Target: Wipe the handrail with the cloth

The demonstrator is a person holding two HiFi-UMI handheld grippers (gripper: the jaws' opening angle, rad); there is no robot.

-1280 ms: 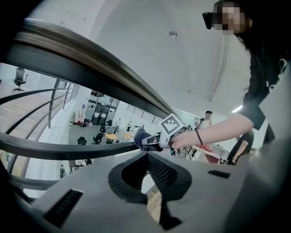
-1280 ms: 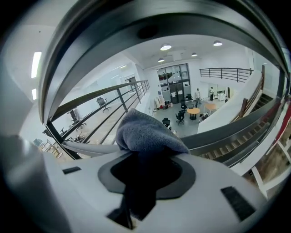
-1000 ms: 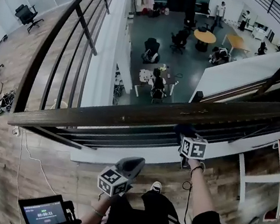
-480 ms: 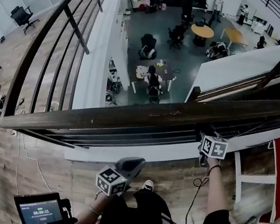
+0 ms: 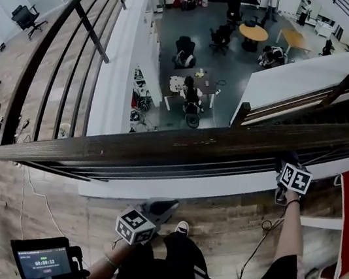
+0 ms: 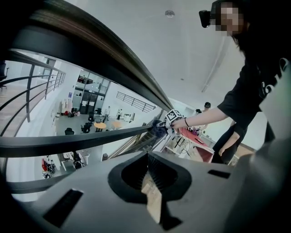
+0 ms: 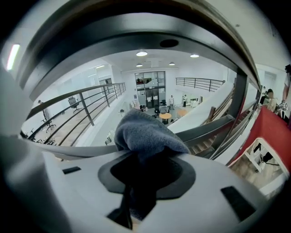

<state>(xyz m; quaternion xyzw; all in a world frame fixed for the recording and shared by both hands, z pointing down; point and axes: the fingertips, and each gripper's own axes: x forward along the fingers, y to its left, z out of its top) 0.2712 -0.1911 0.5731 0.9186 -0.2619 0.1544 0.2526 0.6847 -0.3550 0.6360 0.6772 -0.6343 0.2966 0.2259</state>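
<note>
Cloth (image 7: 148,132): grey-blue, fleecy, bunched, pinched in right gripper (image 7: 136,182) jaws, against dark wooden handrail (image 5: 160,145), centre right of head view. Rail top bare toward left edge. Left gripper (image 5: 162,206): jaws together, empty, lower centre, below rail.

Hidden and cropped along the handrail (image 5: 160,146)
Runs off both side edges of the head view. In the right gripper view, cloth (image 7: 145,132) bunched over the right gripper (image 7: 138,179), burying its jaw tips; from the head, barely showing behind the marker cube (image 5: 295,177). Screen (image 5: 42,259) at lower left: digits too small to read. People (image 5: 192,95) on the floor far below too small to make out.
</note>
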